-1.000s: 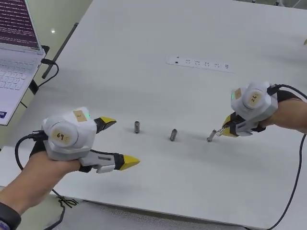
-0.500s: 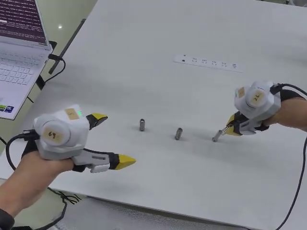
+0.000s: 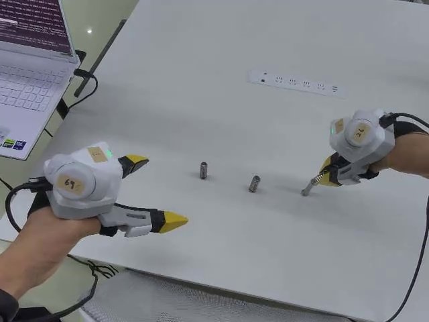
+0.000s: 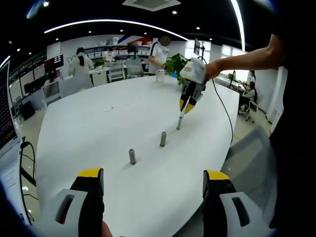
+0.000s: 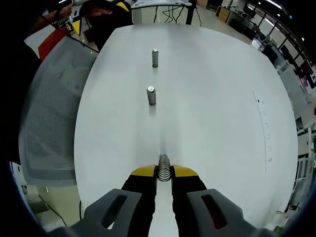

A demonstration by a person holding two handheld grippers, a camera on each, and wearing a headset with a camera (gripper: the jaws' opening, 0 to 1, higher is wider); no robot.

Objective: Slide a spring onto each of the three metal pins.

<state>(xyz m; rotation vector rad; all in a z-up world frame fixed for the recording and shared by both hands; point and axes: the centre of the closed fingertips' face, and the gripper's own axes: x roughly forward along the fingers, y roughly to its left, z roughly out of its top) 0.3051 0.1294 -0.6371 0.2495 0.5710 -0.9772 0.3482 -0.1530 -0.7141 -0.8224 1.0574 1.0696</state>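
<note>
Three short metal pins stand in a row on the white table. The left pin and the middle pin each look wrapped in a coil, and they show again as the left pin and the middle pin. The third pin leans toward my right gripper. My right gripper is shut on a spring that points down the row and hides that pin. My left gripper hovers open and empty at the table's near left, its jaws wide apart facing the pins.
A white power strip lies at the far middle of the table. A laptop sits off the left edge with cables beside it. A mesh chair is below the near edge. People stand in the room behind.
The right gripper has pressed closer to the third pin, so less spring shows between them. The left gripper stays open in about the same place. The head camera has shifted.
</note>
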